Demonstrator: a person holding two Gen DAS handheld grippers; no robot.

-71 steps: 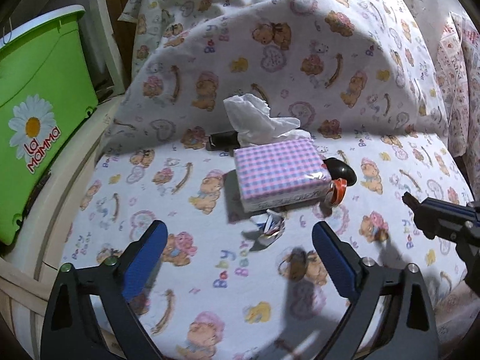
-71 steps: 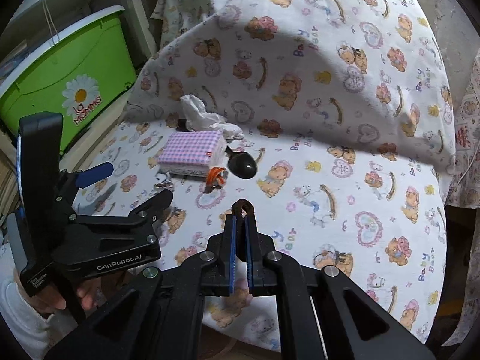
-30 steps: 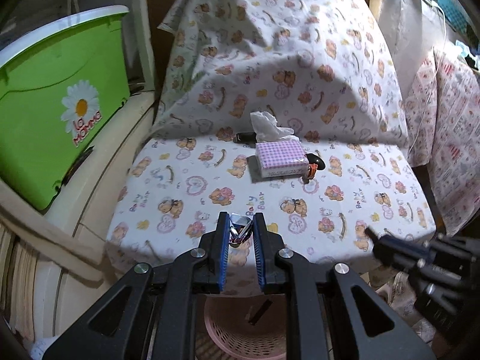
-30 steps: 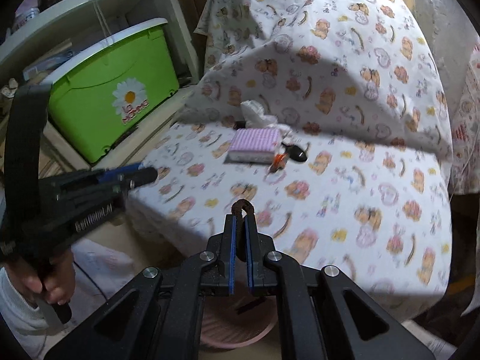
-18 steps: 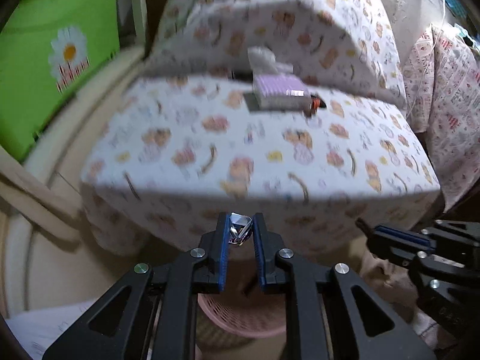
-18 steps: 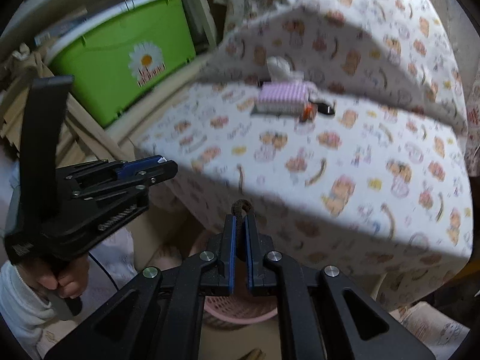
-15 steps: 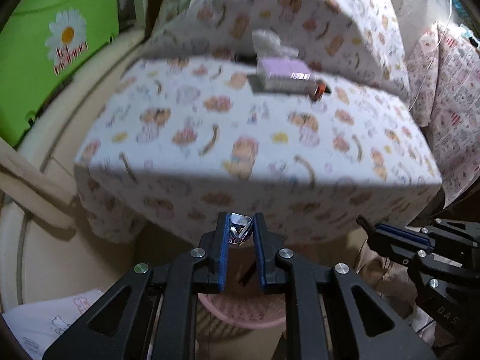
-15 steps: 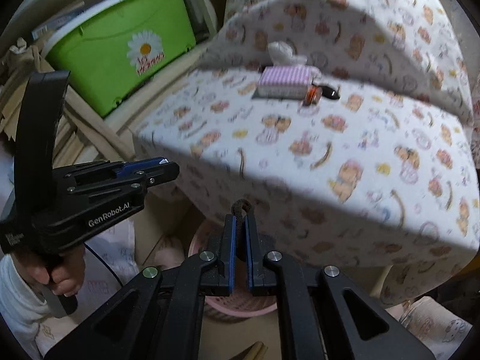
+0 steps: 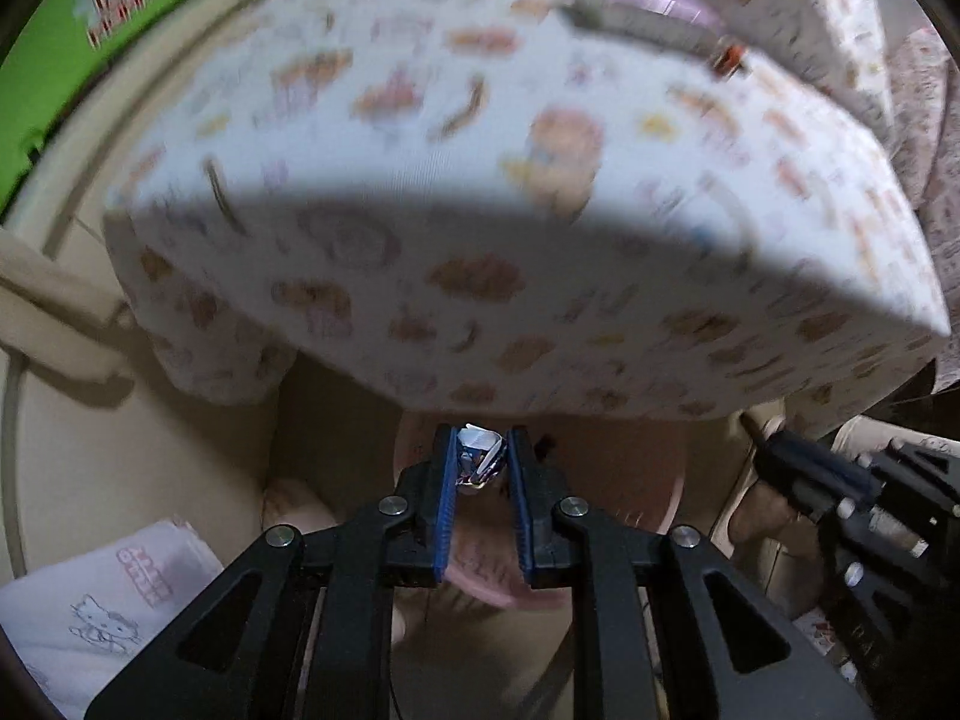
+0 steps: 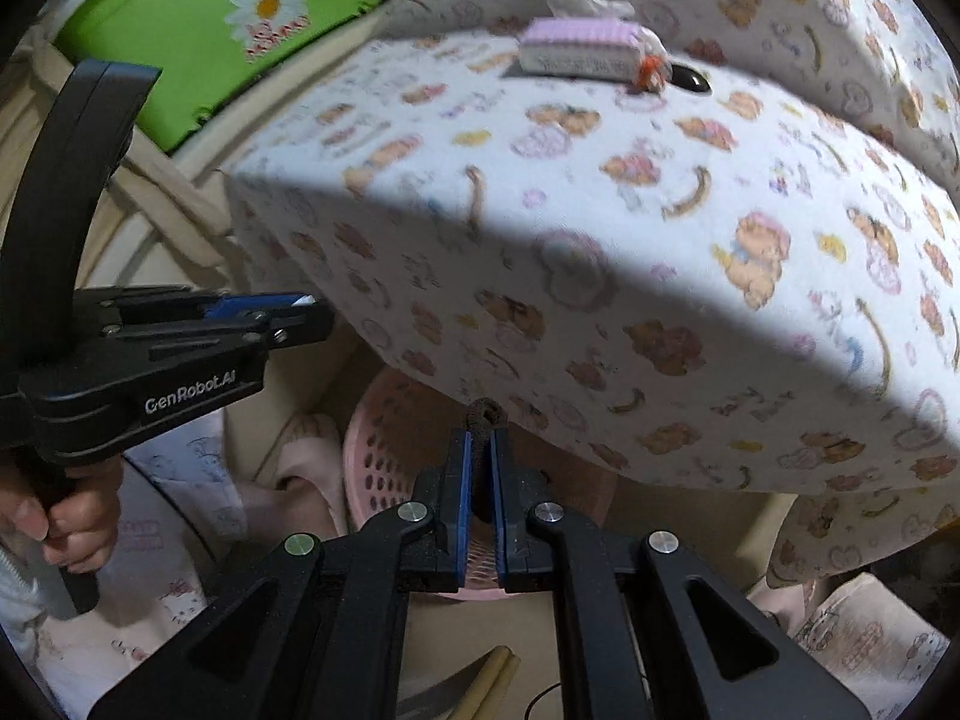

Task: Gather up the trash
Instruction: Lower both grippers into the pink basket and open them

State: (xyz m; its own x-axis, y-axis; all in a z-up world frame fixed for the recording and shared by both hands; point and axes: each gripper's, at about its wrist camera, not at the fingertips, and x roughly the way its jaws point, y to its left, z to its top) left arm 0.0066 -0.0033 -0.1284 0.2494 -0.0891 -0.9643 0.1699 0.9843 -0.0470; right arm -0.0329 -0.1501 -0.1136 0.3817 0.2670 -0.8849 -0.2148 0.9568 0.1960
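My left gripper (image 9: pixel 480 450) is shut on a crumpled foil wrapper (image 9: pixel 477 457), white and blue, held over the pink basket (image 9: pixel 654 498) below the cushion's front edge. My right gripper (image 10: pixel 480 438) is shut on a small dark brown scrap (image 10: pixel 485 411) that sticks out above the fingertips, over the same pink perforated basket (image 10: pixel 384 456). In the right wrist view the left gripper (image 10: pixel 306 312) shows at the left, held by a hand (image 10: pixel 66 528), with a bit of white wrapper at its tip. The right gripper (image 9: pixel 774 456) shows at the right of the left wrist view.
A teddy-print cushion (image 10: pixel 600 192) overhangs the basket. On it lie a purple checked tissue box (image 10: pixel 579 48), an orange-and-white item (image 10: pixel 651 75) and a black object (image 10: pixel 690 79). A green daisy bin (image 10: pixel 228 30) stands at the back left. Hello Kitty bags (image 9: pixel 102 606) lie on the floor.
Both grippers have sunk from above the cushion to below its front edge and tilted downward. The pink basket now fills the view under both; each still holds its piece of trash.
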